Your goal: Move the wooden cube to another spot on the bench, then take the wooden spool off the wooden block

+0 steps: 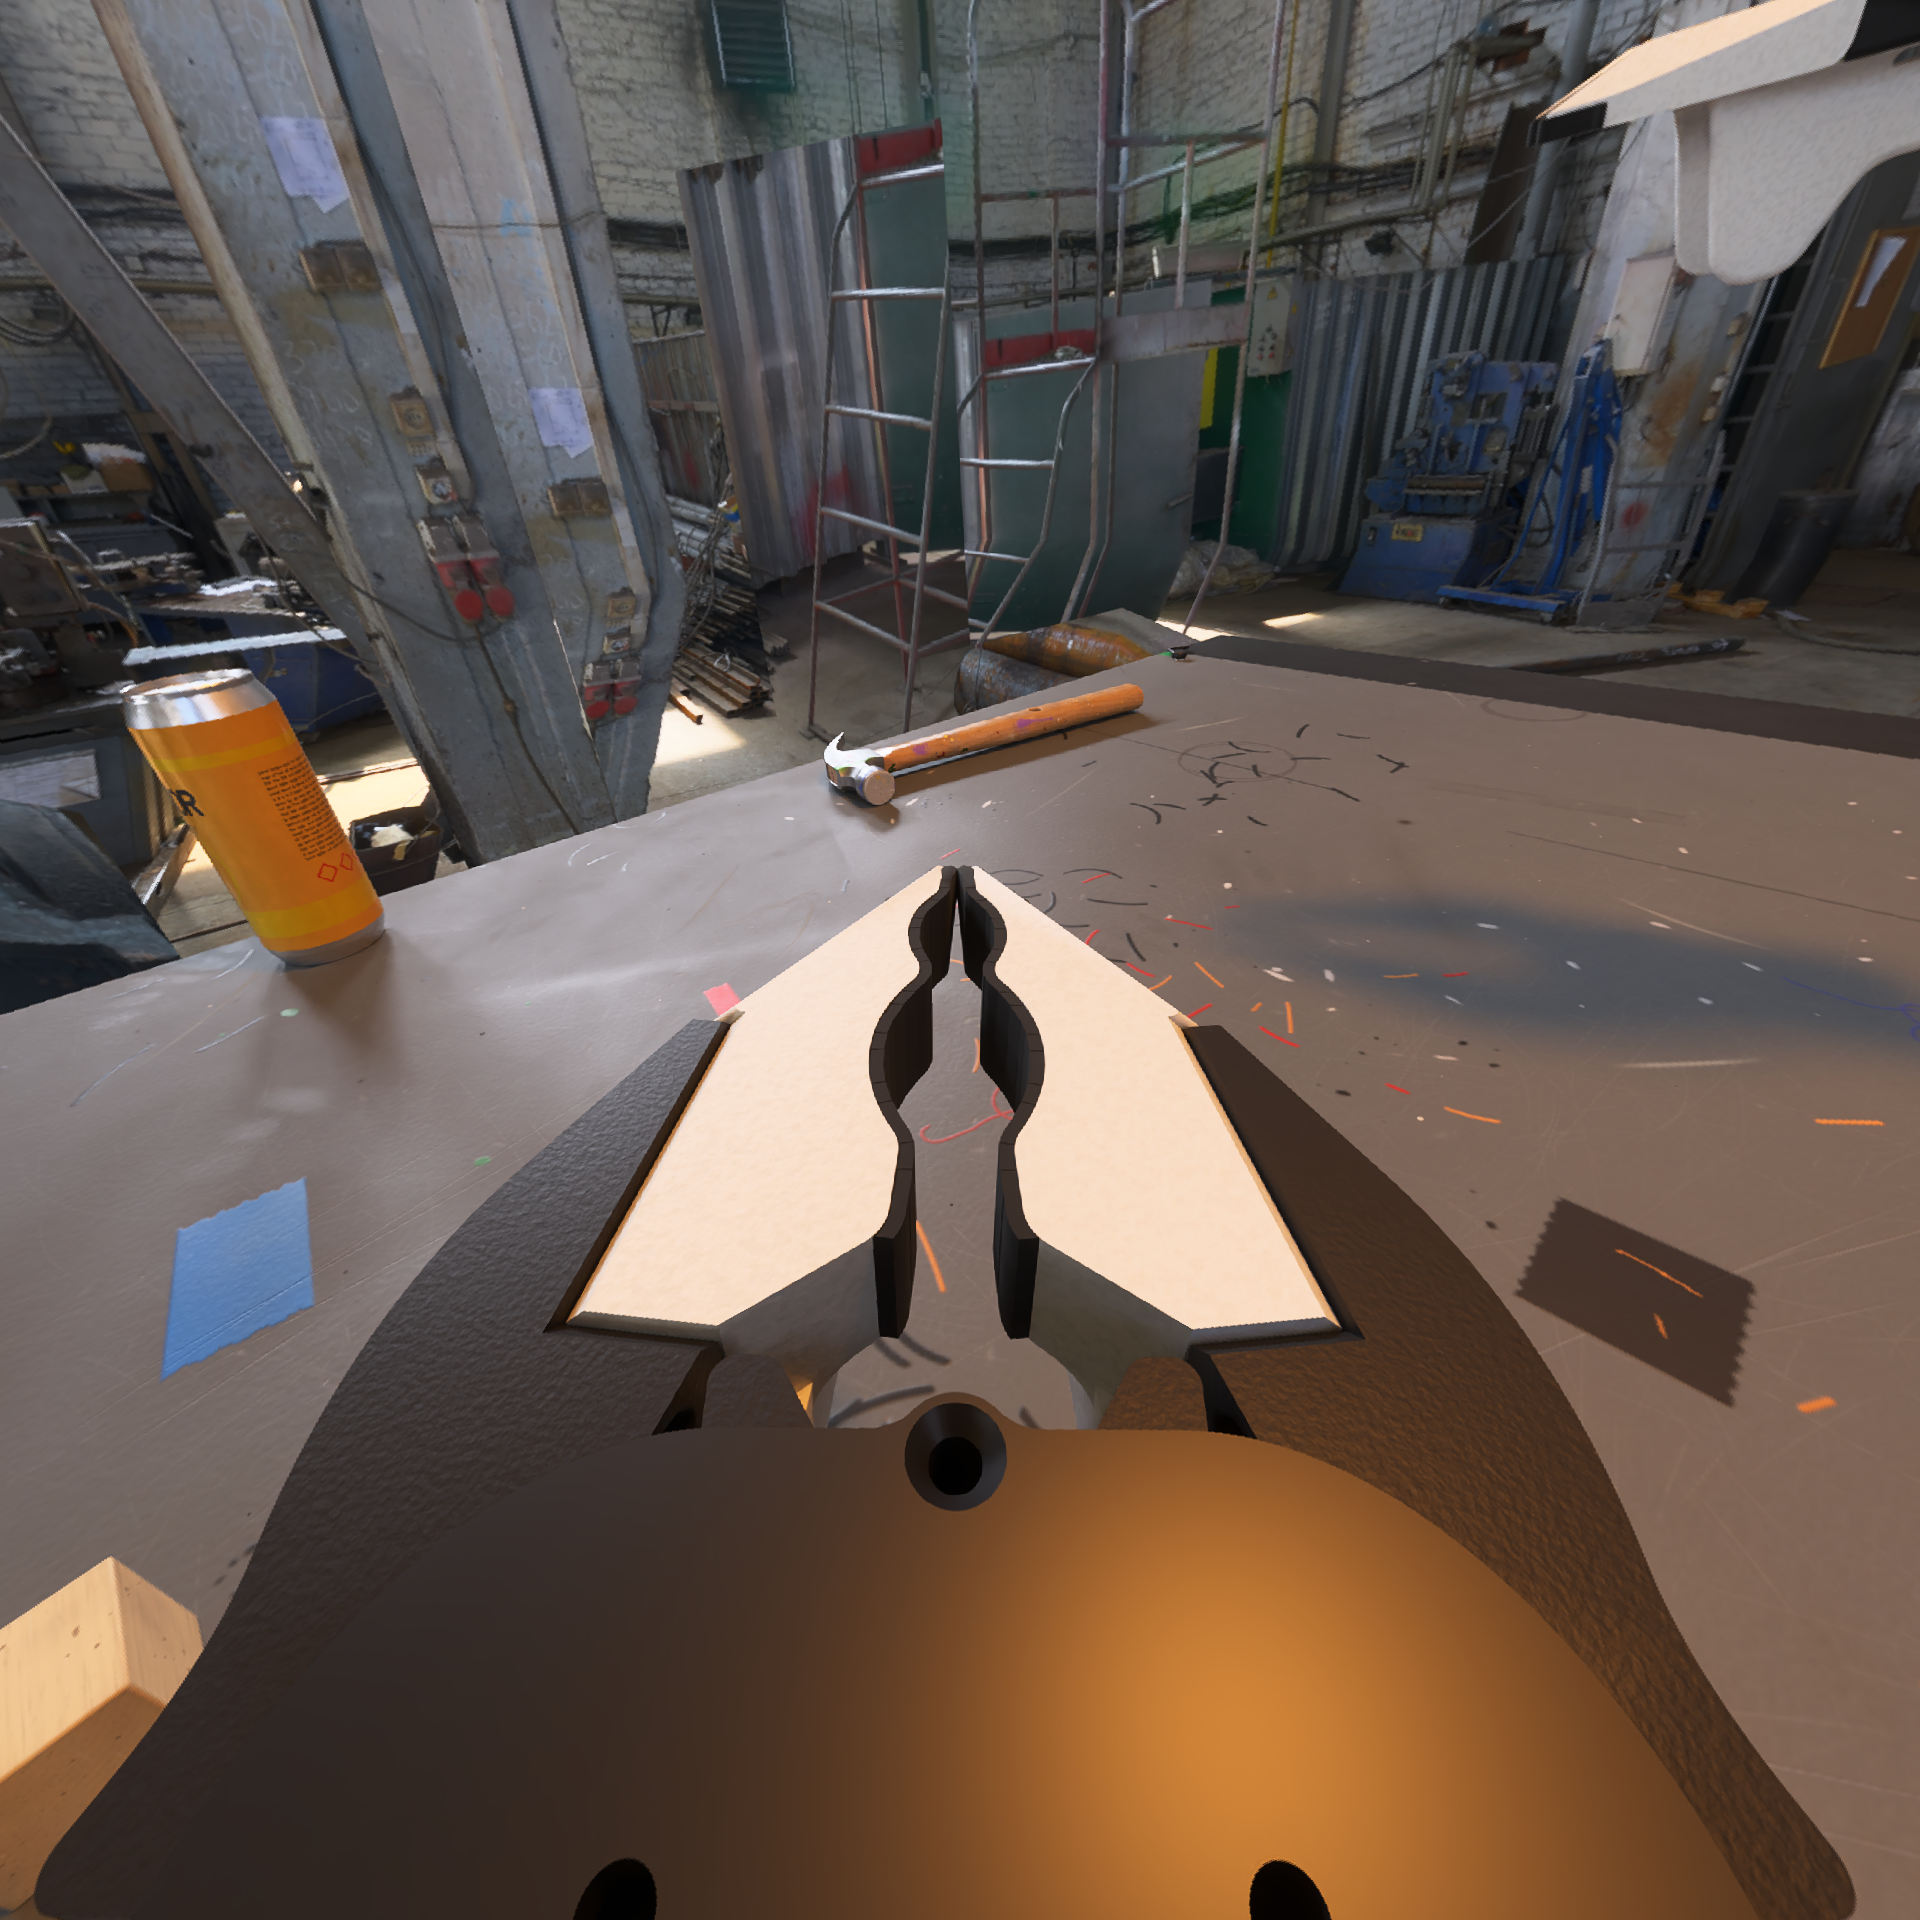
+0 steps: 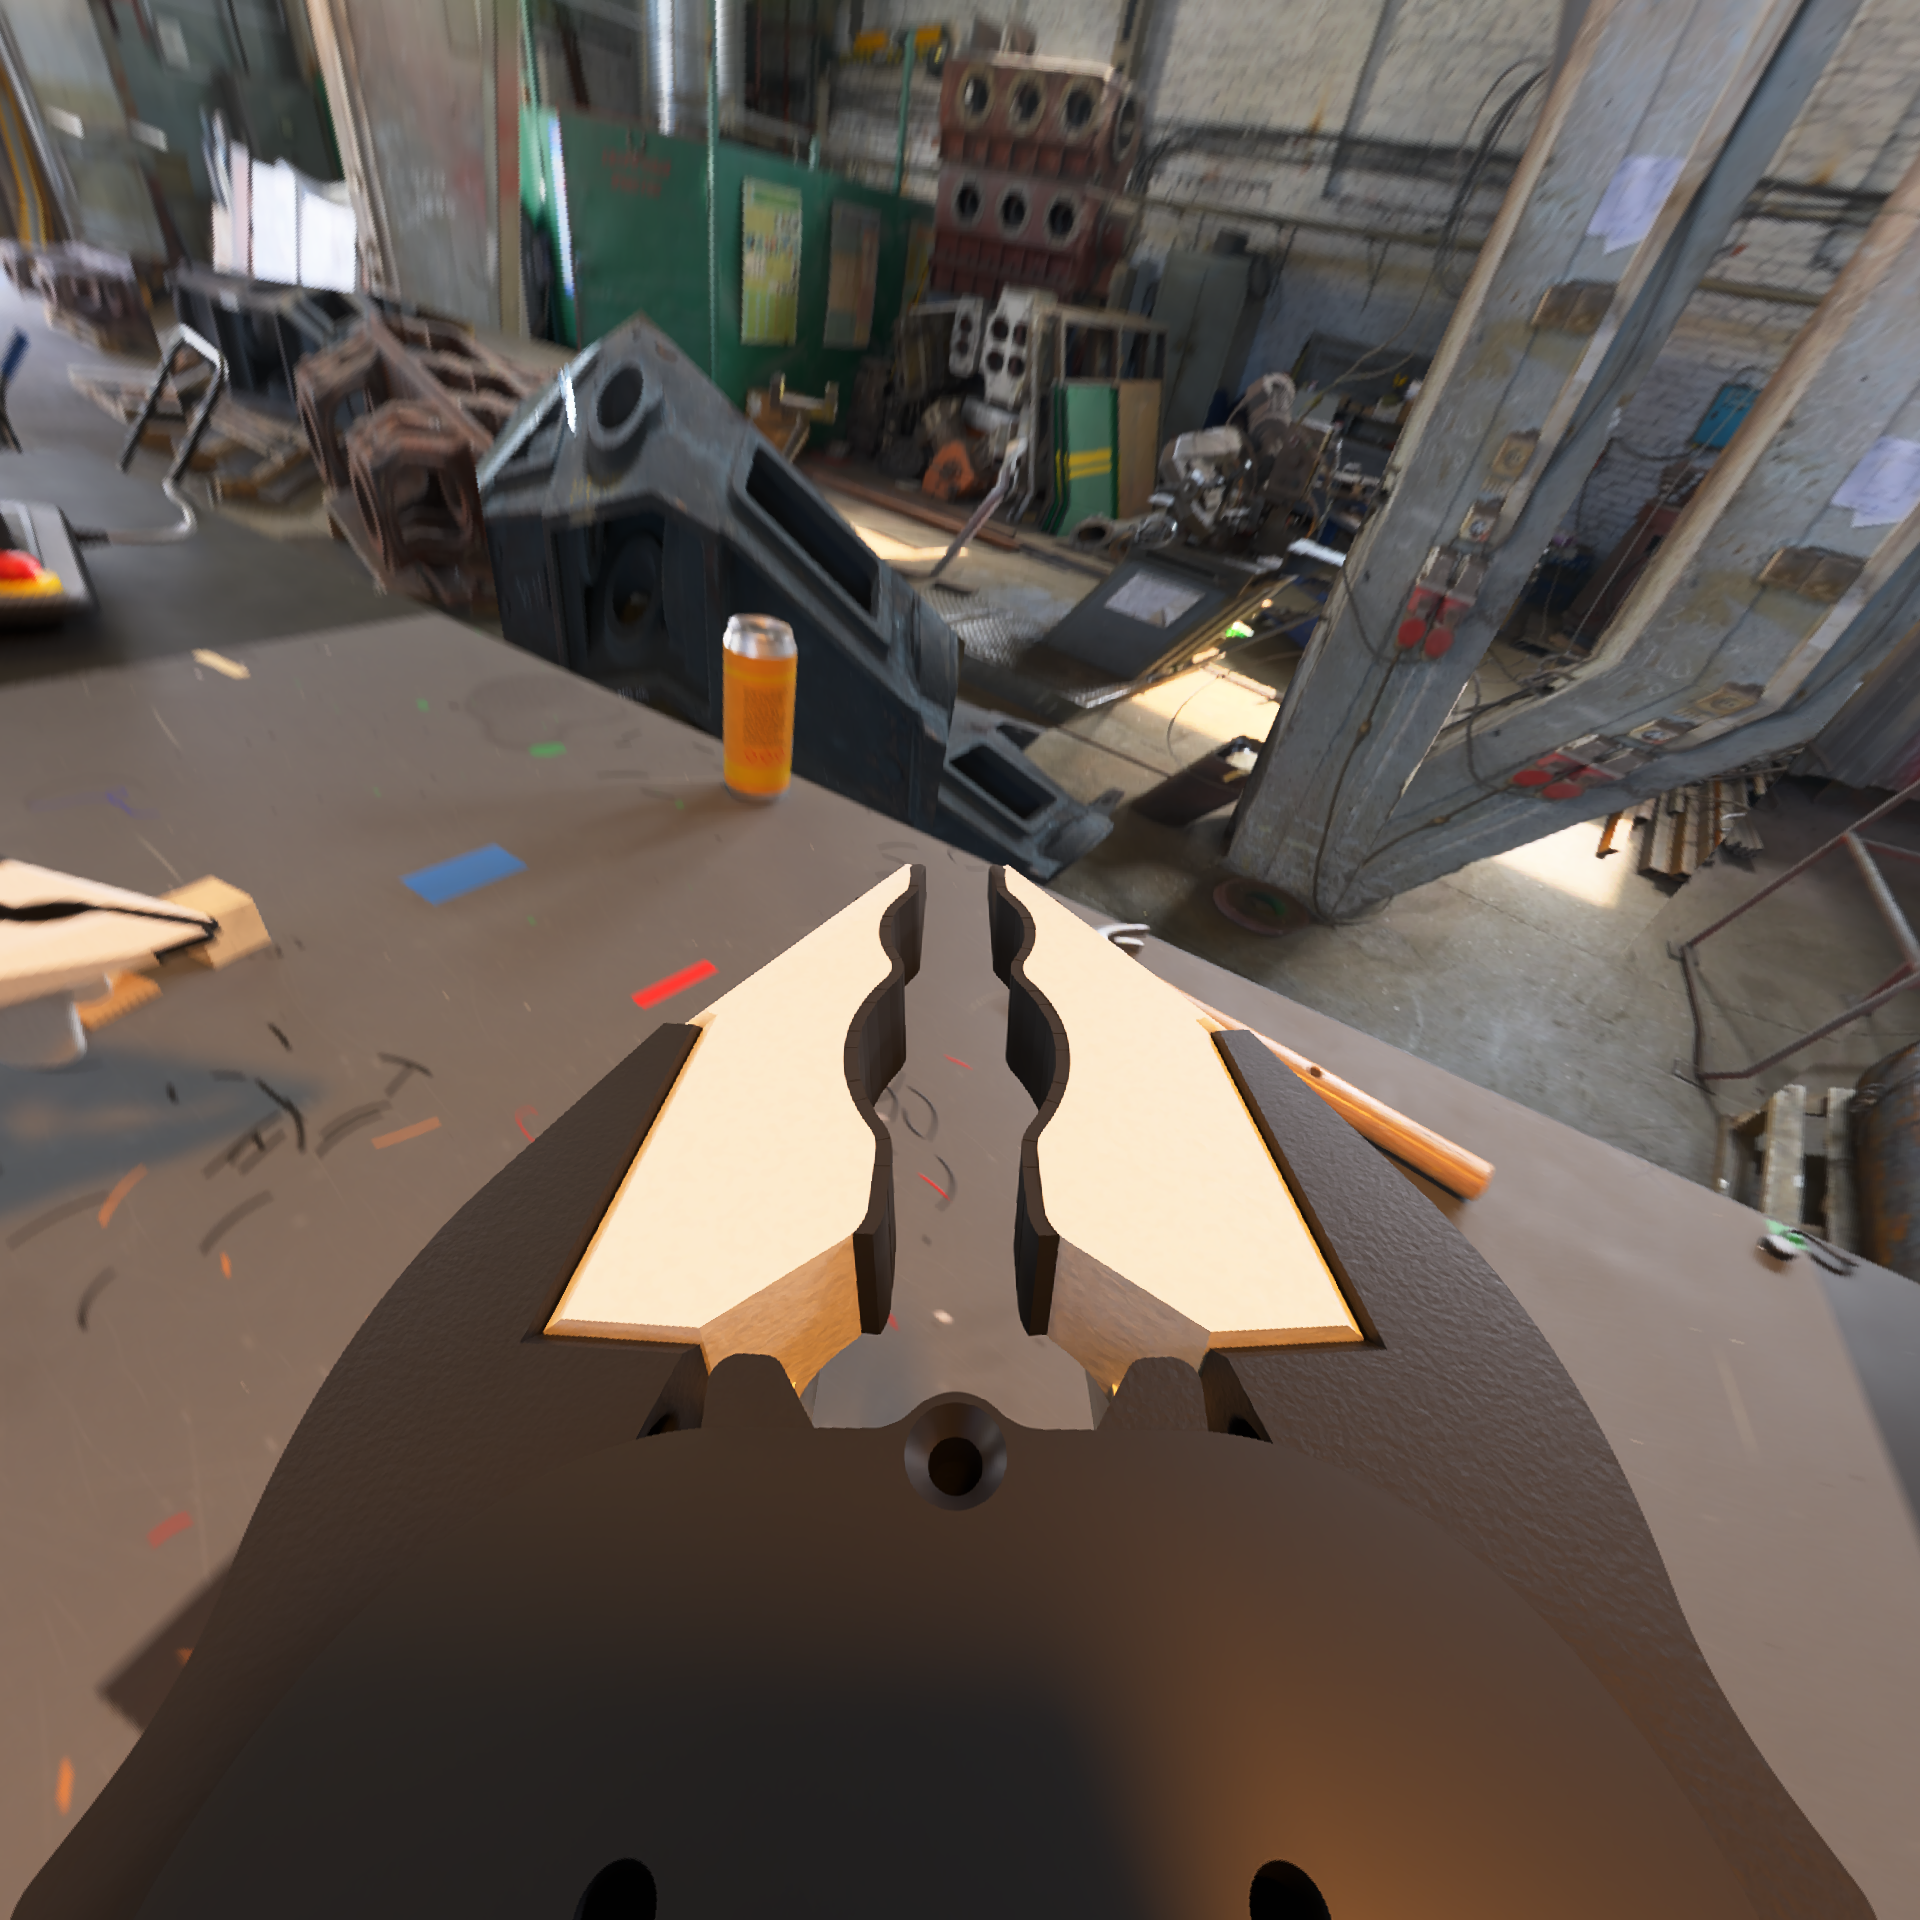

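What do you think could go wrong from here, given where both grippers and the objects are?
1. The left gripper is shut with nothing in it, and a wooden piece lies at the view's lower-left edge, so a blind swing might knock it.
2. The orange can stands upright near the bench edge; a sweep could topple it off.
3. The hammer also lies near the edge, its handle close to the right gripper.

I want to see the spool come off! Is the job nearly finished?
Doesn't look so. Nothing looks done: left gripper is shut on nothing, right gripper is open and empty. A wooden piece sits beside the left gripper. No spool shows, so both moves seem left.
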Controlling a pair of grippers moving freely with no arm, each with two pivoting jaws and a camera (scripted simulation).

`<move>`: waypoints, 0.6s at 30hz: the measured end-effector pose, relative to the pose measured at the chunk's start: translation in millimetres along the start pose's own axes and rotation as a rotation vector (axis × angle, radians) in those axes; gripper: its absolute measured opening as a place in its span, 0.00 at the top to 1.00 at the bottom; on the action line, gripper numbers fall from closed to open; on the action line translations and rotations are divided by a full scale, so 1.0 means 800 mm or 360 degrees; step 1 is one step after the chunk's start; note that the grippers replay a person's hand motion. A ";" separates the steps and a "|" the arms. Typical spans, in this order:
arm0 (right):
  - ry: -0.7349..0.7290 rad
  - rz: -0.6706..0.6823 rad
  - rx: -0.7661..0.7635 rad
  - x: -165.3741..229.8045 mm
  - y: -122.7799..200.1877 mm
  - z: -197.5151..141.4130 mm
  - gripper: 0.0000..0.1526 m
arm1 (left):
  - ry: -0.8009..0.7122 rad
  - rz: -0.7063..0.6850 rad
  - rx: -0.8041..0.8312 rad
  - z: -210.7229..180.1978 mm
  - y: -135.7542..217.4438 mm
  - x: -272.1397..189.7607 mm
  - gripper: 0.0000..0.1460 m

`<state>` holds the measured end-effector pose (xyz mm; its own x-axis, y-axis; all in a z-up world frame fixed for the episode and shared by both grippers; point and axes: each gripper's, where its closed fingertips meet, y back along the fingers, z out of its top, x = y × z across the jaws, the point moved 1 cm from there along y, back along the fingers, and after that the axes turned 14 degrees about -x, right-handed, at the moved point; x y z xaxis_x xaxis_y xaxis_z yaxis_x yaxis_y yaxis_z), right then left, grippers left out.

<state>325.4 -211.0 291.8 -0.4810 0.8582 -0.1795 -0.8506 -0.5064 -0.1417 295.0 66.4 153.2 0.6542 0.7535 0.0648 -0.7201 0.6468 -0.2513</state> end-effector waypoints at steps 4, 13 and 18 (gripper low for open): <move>-0.0086 -0.0133 -0.0165 0.049 -0.012 -0.006 0.97 | -0.0004 -0.0003 -0.0001 0.000 0.001 0.001 1.00; -0.0296 -0.0178 -0.0157 0.143 -0.019 -0.105 1.00 | -0.0003 0.0011 0.0005 -0.002 0.003 0.009 1.00; -0.0226 -0.0058 -0.0119 0.177 -0.017 -0.172 1.00 | 0.0019 0.0011 0.0008 0.002 0.003 0.012 1.00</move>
<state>298.0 -94.2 134.1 -0.4799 0.8766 -0.0344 -0.8523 -0.4752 -0.2187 299.0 75.8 154.7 0.6517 0.7567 0.0516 -0.7259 0.6420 -0.2469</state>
